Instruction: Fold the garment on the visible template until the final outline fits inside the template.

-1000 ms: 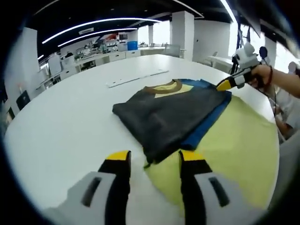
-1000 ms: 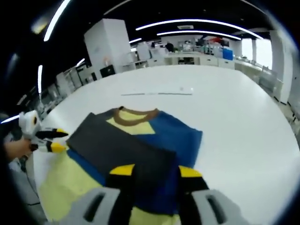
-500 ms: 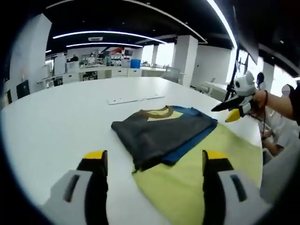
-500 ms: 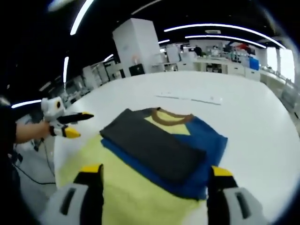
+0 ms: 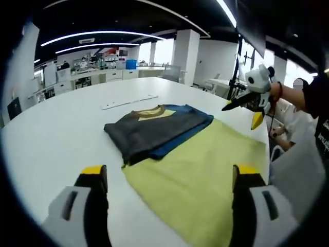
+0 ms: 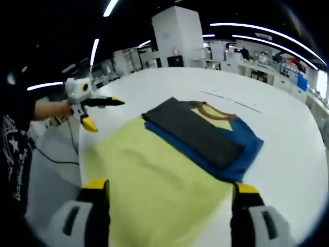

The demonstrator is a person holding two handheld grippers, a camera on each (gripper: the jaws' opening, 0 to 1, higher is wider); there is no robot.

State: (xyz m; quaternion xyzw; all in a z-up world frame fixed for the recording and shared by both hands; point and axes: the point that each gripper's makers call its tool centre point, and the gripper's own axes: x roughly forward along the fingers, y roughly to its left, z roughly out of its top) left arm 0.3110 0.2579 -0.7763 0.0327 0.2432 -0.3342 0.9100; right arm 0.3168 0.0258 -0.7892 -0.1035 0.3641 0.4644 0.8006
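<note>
Jaws of both grippers stood wide apart and held nothing. In the left gripper view, the left gripper (image 5: 169, 177) had its yellow-tipped jaws spread to either side of the near end of the garment, above the cloth and touching neither it nor the table. In the right gripper view, the right gripper (image 6: 169, 193) was spread likewise over the yellow cloth, jaws clear of it.

The white table (image 5: 56, 128) carried everything. On it lay the garment (image 5: 200, 164), a shirt part folded: its broad yellow portion lay flat and open toward the grippers, while at the far end a dark grey panel was folded over a blue layer, with a brown collar showing beyond. In the right gripper view the same garment (image 6: 154, 170) lay with its folded grey and blue end to the upper right.

A thin white strip (image 5: 128, 101) lay on the table well beyond the collar.

The right gripper appeared at the right of the left gripper view, held in a hand (image 5: 275, 92), jaws parted, off the garment's far edge
</note>
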